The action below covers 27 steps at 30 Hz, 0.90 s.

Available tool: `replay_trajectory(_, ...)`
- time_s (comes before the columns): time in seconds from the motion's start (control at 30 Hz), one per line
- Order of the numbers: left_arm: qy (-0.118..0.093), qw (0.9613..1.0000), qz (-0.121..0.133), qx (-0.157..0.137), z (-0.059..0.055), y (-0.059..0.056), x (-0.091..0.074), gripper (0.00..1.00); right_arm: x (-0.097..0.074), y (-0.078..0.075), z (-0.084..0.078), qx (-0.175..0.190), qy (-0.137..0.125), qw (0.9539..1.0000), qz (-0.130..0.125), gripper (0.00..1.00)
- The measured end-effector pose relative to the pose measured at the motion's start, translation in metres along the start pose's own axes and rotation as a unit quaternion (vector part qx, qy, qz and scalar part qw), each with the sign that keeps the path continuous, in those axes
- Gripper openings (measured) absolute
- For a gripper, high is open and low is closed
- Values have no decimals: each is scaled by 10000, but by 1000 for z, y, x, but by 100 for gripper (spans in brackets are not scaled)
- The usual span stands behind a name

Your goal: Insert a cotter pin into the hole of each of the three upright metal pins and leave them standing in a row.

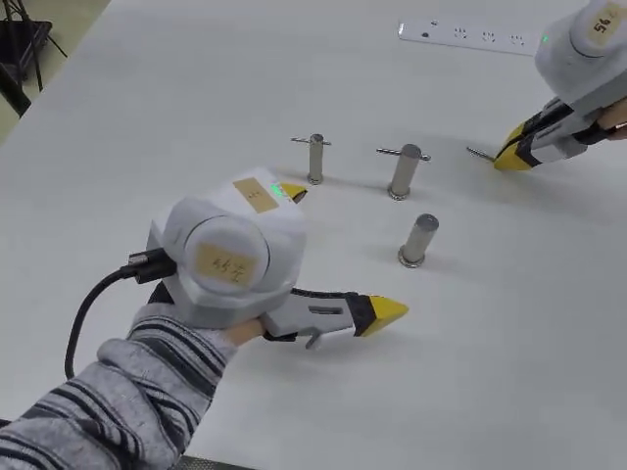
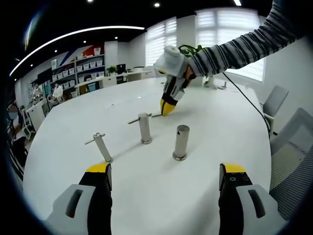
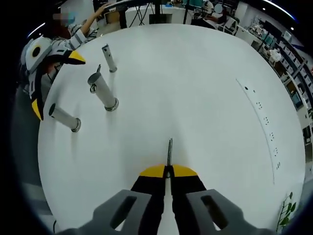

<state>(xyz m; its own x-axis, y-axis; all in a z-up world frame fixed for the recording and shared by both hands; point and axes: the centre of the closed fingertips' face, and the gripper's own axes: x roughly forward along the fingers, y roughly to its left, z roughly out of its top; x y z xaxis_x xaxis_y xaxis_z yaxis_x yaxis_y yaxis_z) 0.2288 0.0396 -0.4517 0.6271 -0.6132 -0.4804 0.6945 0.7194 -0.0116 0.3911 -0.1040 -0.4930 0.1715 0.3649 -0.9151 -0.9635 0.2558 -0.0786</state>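
Observation:
Three upright metal pins stand on the white table [image 1: 196,88]. The far-left pin [image 1: 315,159] and the middle pin [image 1: 404,171] each carry a cotter pin through the top. The nearest pin [image 1: 418,240] has none. My left gripper [image 1: 340,251] is open, low over the table just left of the nearest pin, with nothing between its fingers [image 2: 99,169]. My right gripper [image 1: 509,157] is at the far right, shut on a cotter pin [image 3: 169,152] that sticks out forward from its yellow tips, close to the table. The same pins appear in the left gripper view [image 2: 180,142] and the right gripper view [image 3: 102,91].
A white power strip [image 1: 470,34] lies at the table's far edge. A black cable [image 1: 93,304] trails from the left gripper. Office chairs [image 2: 288,142] stand beside the table, and shelves line the room behind.

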Motion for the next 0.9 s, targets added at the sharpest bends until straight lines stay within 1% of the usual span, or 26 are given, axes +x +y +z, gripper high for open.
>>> replay_trajectory(0.03, 11, 10000, 20, 7, 0, 1, 0, 90, 0, 1, 0, -60, 7, 10000, -46, 0)
replay_trajectory(0.1, 23, 10000, 18, -46, -1, 1, 0, 90, 0, 1, 1, -56, 17, 9999, -104, 0)
replay_trajectory(0.13, 17, 10000, 19, -64, -1, 1, 0, 90, 1, -3, 1, -101, 11, 9999, -125, 0)
replay_trajectory(0.23, 19, 10000, 45, -87, -1, 2, 0, 90, 1, -6, 1, -128, -75, 9996, -245, 0)
replay_trajectory(0.33, 31, 9999, 60, -147, -2, 3, 0, 90, -5, -3, 2, -249, -174, 9988, -396, 0)
replay_trajectory(0.37, 2, 9998, 49, -198, 0, 2, 0, 90, -7, -1, 2, -246, -178, 9987, -416, 0)
replay_trajectory(0.43, -49, 9996, 32, -262, 3, 1, 0, 89, -10, 2, 2, -319, -228, 9981, -466, 0)
replay_trajectory(0.47, -67, 9996, 26, -270, 4, 1, 0, 89, -13, 7, 3, -368, -266, 9979, -460, 0)
replay_trajectory(0.57, -66, 9996, -2, -271, 8, -1, -1, 87, -20, 15, 5, -521, -354, 9967, -506, 0)
replay_trajectory(0.63, -94, 9995, -17, -286, 11, -1, -2, 86, -25, 23, 9, -679, -451, 9952, -542, 0)
replay_trajectory(0.67, -92, 9994, -42, -318, 13, -2, -2, 84, -24, 24, 9, -783, -456, 9943, -567, 0)
replay_trajectory(0.77, -65, 9993, -74, -354, 15, -2, -2, 81, -29, 29, 10, -946, -531, 9920, -650, 0)
replay_trajectory(0.9, -69, 9991, -124, -389, 20, -5, -2, 78, -40, 50, 14, -1127, -626, 9892, -704, 0)
